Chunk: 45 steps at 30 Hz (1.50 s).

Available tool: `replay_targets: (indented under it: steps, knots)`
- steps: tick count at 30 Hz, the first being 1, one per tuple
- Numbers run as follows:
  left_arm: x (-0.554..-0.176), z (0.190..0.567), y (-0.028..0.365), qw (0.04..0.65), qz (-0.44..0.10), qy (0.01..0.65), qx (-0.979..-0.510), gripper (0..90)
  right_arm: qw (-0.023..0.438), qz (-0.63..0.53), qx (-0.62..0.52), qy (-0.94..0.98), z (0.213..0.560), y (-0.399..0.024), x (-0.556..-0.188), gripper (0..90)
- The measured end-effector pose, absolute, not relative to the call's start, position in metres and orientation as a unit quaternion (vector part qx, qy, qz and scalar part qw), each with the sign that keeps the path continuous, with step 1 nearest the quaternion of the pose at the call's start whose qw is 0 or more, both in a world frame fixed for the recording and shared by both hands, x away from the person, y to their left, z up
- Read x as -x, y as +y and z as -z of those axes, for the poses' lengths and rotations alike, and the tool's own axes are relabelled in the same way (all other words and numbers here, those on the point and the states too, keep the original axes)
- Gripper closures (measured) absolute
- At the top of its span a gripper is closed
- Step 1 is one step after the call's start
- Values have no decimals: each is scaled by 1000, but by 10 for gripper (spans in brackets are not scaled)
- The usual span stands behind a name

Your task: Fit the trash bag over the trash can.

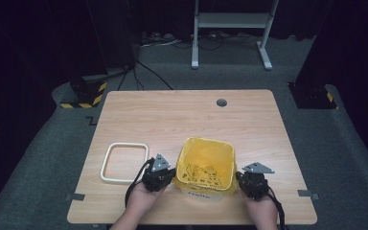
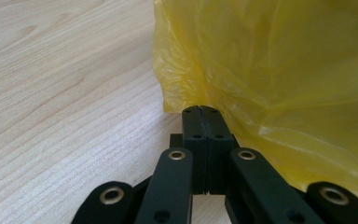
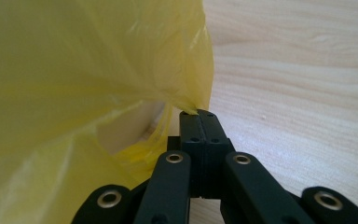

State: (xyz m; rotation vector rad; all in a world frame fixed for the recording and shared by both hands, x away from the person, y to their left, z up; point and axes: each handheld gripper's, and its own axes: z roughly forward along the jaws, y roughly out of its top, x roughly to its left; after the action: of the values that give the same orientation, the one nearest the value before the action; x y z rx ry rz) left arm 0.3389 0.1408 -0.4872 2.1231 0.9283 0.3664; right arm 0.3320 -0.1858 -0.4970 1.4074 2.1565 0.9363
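Observation:
A yellow plastic bag point(image 1: 206, 160) with black print stands open like a bin liner at the front middle of the wooden table point(image 1: 182, 120). My left gripper point(image 1: 174, 174) is at the bag's left side, and its jaws are shut with the thin yellow film point(image 2: 270, 70) meeting their tips point(image 2: 200, 109). At the bag's right side my right gripper point(image 1: 240, 178) is also shut, and a fold of the yellow bag point(image 3: 98, 60) runs into its tips point(image 3: 197, 112). A hand holds each gripper from the front edge.
A white rectangular frame point(image 1: 124, 163) lies flat to the left of the left gripper. A white label point(image 1: 199, 195) sits in front of the bag. A dark round grommet point(image 1: 221, 102) is near the table's far edge. Beyond the table stand a metal stand and cables.

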Motion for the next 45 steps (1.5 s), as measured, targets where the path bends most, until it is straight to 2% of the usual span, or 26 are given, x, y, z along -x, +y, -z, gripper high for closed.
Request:
replay_targets:
  steps: [9, 18, 26, 27, 29, 33, 37, 39, 43, 44, 45]
  knots:
    - [-344, 510, 124, 333, -158, 351, -861, 898, 202, -336, -499, 773, 499, -186, -328, 900]
    - [-335, 514, 111, 341, -155, 334, -865, 888, 234, -306, -498, 777, 506, -195, -338, 900]
    - [-335, 515, 111, 351, -141, 340, -861, 792, 245, -292, -489, 785, 515, -195, -341, 900]
    - [-336, 514, 112, 354, -136, 346, -858, 766, 241, -293, -490, 784, 514, -195, -341, 872]
    - [-337, 511, 118, 364, -133, 354, -851, 665, 240, -295, -491, 784, 512, -197, -340, 738]
    - [-339, 499, 135, 396, -127, 378, -827, 556, 251, -324, -497, 765, 497, -212, -331, 576]
    - [-337, 488, 150, 410, -144, 390, -812, 473, 265, -345, -497, 751, 483, -223, -322, 477]
    - [-336, 483, 152, 425, -135, 398, -802, 443, 267, -355, -499, 744, 477, -226, -320, 436]
    - [-331, 477, 144, 431, -138, 382, -806, 414, 249, -383, -504, 733, 470, -229, -318, 333]
    - [-330, 477, 140, 430, -137, 376, -810, 411, 238, -394, -504, 731, 469, -229, -318, 292]
    - [-329, 477, 137, 432, -133, 375, -809, 407, 224, -413, -506, 723, 468, -229, -317, 287]
